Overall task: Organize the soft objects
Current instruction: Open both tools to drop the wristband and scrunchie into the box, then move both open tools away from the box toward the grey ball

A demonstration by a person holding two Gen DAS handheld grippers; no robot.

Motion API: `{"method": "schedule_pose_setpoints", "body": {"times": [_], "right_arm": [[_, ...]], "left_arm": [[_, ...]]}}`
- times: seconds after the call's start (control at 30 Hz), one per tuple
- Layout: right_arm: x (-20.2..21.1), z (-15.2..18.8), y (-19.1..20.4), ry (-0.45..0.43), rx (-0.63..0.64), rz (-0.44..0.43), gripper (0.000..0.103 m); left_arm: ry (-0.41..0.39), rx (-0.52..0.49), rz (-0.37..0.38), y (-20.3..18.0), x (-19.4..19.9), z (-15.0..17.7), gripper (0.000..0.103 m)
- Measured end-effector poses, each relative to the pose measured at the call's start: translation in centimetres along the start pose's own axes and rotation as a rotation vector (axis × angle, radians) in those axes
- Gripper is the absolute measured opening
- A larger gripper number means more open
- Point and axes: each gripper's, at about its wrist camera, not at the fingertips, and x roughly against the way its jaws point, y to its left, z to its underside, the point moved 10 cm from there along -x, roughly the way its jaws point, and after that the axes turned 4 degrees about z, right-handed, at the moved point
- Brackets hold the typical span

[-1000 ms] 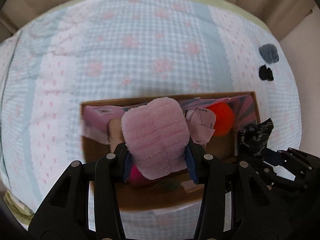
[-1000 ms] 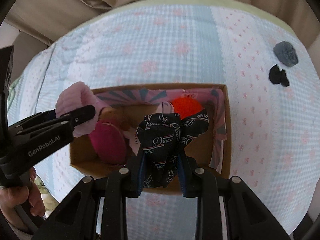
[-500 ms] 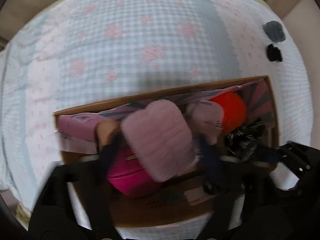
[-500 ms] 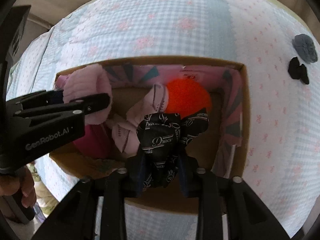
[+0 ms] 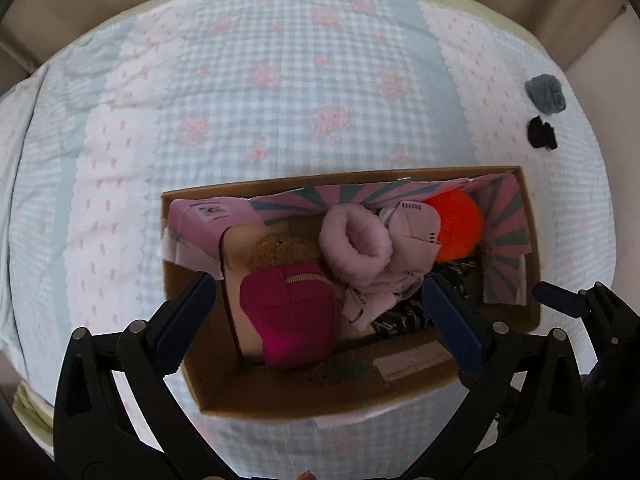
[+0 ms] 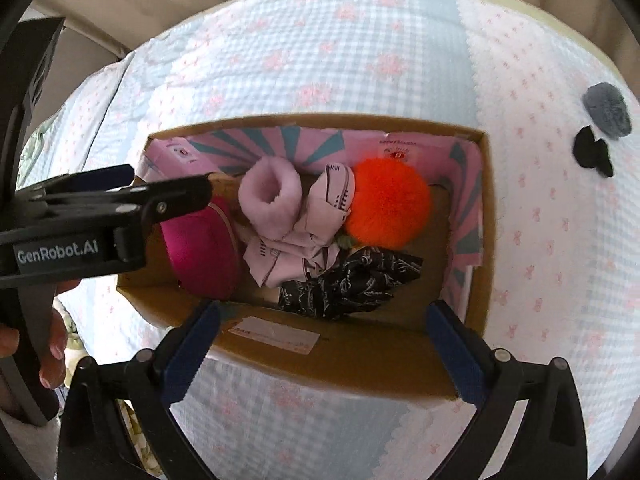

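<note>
A cardboard box (image 5: pixel 400 396) (image 6: pixel 360 364) sits on the bed. Inside lie a fluffy pink cuff (image 5: pixel 356 246) (image 6: pixel 272 196), a pale pink cloth (image 5: pixel 412 232) (image 6: pixel 316 216), an orange pom-pom (image 5: pixel 456 224) (image 6: pixel 388 204), a magenta pouch (image 5: pixel 292 316) (image 6: pixel 204 252), a brown plush (image 5: pixel 280 252) and a black patterned cloth (image 6: pixel 352 280) (image 5: pixel 404 312). My left gripper (image 5: pixel 320 316) is open and empty above the box. My right gripper (image 6: pixel 320 344) is open and empty over the box's near wall.
A grey fluffy thing (image 5: pixel 546 92) (image 6: pixel 606 108) and a small black thing (image 5: pixel 542 134) (image 6: pixel 592 152) lie on the checked quilt (image 5: pixel 280 92) to the right of the box. Beige bedding lies beyond the quilt's far edge.
My left gripper has opened and dropped the pink cuff into the box. My right gripper has opened and let the black patterned cloth fall into the box.
</note>
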Motion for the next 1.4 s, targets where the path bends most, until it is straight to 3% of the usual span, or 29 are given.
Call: {"method": "schedule_pose_setpoints", "body": {"times": [0.53,0.77,0.93,1.1,1.4], "right_arm": [[9.8,1.1,1.8,-0.17,-0.003,0.053,0.102],[16.0,1.6,0.8,-0.275,-0.038,0.064,0.102],[20.9,1.6,-3.5,-0.369,-0.086,0.137,0.102],[24.7,1.7,-9.4,-0.433,-0.14,0.15,0.102],[27.7,1.8,-21.8,-0.459,-0.12,0.166,0.102]], "left_arm": [[-0.167,0.026,0.008,-0.4,10.6,2.3,0.103],[-0.268,0.02,0.023,-3.1,15.4,2.0,0.103],[-0.308,-0.002,0.013,-7.2,17.2,1.8,0.103],[-0.332,-0.008,0.039,-13.0,17.4,1.6,0.103],[-0.33,0.011,0.049,-24.6,13.3,0.0,0.103]]}}
